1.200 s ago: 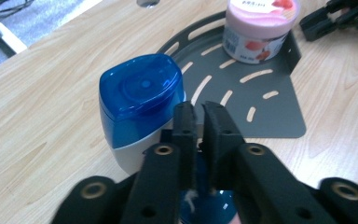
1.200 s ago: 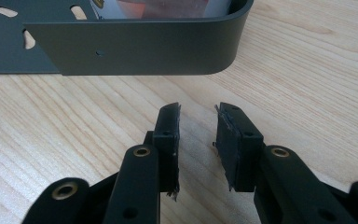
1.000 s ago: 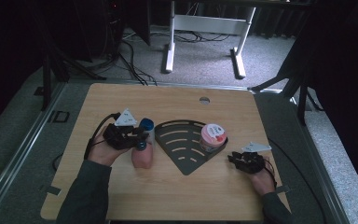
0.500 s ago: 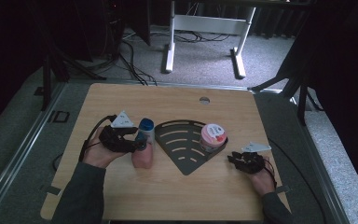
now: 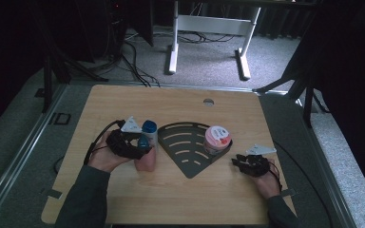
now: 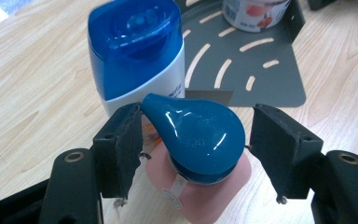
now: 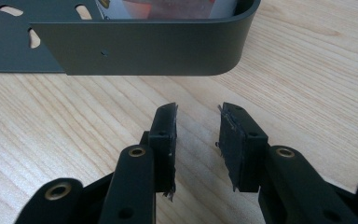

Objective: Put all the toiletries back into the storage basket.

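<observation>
Pink bottle (image 6: 200, 184) upright on surface (image 6: 37, 84), beside white bottle (image 6: 137, 51). Left fingers (image 6: 121, 147) spread around its glossy teal cap (image 6: 196, 133); probably light, slippery, better gripped lower. Right gripper (image 7: 197, 128) part-open, empty.

The high view looks forward and down over the whole counter (image 5: 180, 102) from its near edge. Both gripper views sit close above it, sharing the dark tray (image 5: 186, 145).

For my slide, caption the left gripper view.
Open left gripper straddles a pink bottle's teal cap, white blue-capped bottle behind.
</observation>
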The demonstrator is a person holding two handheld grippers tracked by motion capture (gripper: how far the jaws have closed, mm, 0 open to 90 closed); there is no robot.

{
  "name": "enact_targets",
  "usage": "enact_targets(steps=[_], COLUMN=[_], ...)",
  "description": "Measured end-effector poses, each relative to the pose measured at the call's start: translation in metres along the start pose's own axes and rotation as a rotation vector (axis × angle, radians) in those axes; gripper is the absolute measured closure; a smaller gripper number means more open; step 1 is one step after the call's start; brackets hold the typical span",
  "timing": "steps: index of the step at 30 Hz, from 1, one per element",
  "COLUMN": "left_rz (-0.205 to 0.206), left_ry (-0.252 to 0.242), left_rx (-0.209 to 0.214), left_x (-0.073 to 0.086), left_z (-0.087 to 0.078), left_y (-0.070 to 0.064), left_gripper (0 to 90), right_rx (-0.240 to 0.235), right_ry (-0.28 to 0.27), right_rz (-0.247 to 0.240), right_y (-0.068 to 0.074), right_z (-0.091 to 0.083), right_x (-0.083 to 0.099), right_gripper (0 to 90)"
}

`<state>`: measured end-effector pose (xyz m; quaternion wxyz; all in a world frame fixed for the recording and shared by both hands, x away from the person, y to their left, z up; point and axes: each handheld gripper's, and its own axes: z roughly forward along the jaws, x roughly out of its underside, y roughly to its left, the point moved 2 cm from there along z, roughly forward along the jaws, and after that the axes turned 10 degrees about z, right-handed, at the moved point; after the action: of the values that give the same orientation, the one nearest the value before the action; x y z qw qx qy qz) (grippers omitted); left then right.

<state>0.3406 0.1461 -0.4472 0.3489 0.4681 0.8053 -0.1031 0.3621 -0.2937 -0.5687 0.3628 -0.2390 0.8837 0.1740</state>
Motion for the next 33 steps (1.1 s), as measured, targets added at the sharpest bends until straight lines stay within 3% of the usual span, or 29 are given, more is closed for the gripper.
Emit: enact_targets(steps=[33], left_rz=[0.034], left_ry=[0.066], left_rx=[0.043], left_x=[-0.002], left_z=[0.026], left_y=[-0.002], left_gripper=[35.8], right_rx=[-0.005], right_ry=[-0.001], right_rz=[-0.004], right_y=[0.0], right_z=[0.001], right_x=[0.0], right_gripper=[66.3])
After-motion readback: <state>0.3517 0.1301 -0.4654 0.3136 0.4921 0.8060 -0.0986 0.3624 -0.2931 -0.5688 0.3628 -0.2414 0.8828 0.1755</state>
